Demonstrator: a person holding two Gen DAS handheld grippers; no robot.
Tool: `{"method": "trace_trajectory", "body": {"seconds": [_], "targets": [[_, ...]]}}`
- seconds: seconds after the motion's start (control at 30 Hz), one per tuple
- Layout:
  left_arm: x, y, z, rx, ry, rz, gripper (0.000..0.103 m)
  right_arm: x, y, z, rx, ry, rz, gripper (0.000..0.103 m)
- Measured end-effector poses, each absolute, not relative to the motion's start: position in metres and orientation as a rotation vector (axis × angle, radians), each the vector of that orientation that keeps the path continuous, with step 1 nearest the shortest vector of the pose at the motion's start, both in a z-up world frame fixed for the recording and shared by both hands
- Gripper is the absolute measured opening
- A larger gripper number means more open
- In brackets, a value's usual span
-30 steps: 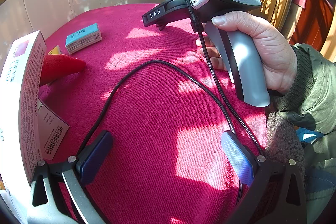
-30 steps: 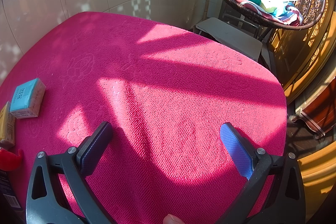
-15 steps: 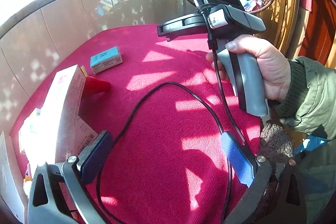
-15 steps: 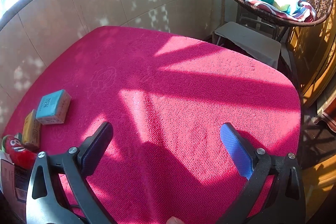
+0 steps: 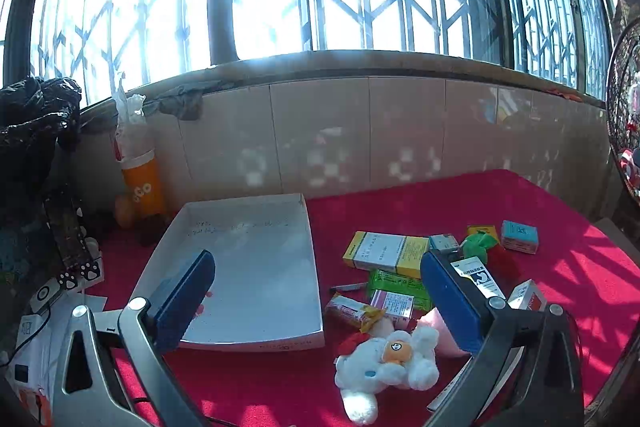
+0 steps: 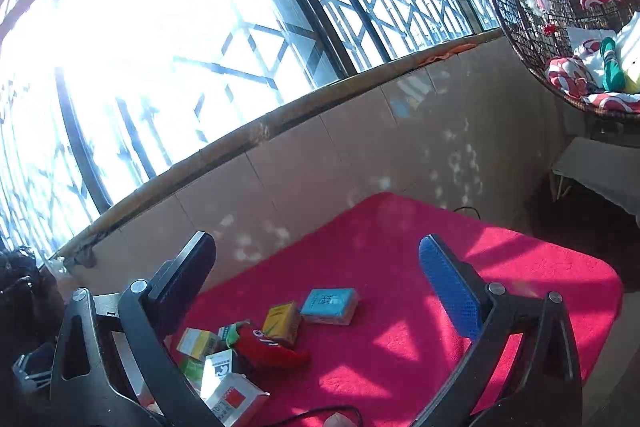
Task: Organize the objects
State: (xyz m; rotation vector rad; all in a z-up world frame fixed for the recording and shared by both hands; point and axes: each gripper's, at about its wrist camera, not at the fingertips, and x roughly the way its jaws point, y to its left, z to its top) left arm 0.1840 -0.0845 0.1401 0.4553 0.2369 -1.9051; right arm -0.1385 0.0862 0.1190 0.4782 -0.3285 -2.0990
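A white empty tray point(image 5: 280, 219) lies on the red tablecloth at the left. Right of it is a heap of small things: a yellow-white medicine box point(image 5: 384, 251), a green packet point(image 5: 394, 283), a white plush toy point(image 5: 388, 359), a red chili plush point(image 5: 500, 255) point(image 6: 264, 345) and a blue box point(image 5: 519, 235) point(image 6: 330, 305). My left gripper point(image 5: 316, 295) is open and empty, held above the tray's right edge and the heap. My right gripper point(image 6: 316, 291) is open and empty, above the blue box and a yellow box point(image 6: 282, 321).
An orange bottle point(image 5: 142, 187) stands by the tiled wall behind the tray. A black bag point(image 5: 32, 123) and other clutter sit at the far left. A hanging wicker chair point(image 6: 560, 7) is at the right. The tablecloth point(image 6: 500, 267) ends at a rounded right corner.
Both grippers have lifted and swung left toward the window. The tray and the heap have come into the left view; the right-hand gripper has left it. Both grippers stay open.
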Motion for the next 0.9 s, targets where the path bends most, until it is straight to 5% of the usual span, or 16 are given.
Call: {"method": "trace_trajectory", "body": {"seconds": [0.33,0.6,0.9], "targets": [[0.228,-0.094,0.123,0.529,0.302,-2.031,0.103,-0.096,0.045,0.104,0.64,-0.065,-1.848,0.103],[0.216,-0.095,0.073,0.779,0.371,-2.238,0.103,-0.023,0.011,0.052,0.549,0.642,-1.383,0.103],[0.178,-0.088,0.056,0.918,0.162,-2.36,0.103,-0.041,-0.022,-0.021,1.216,0.432,-1.183,0.103]]}}
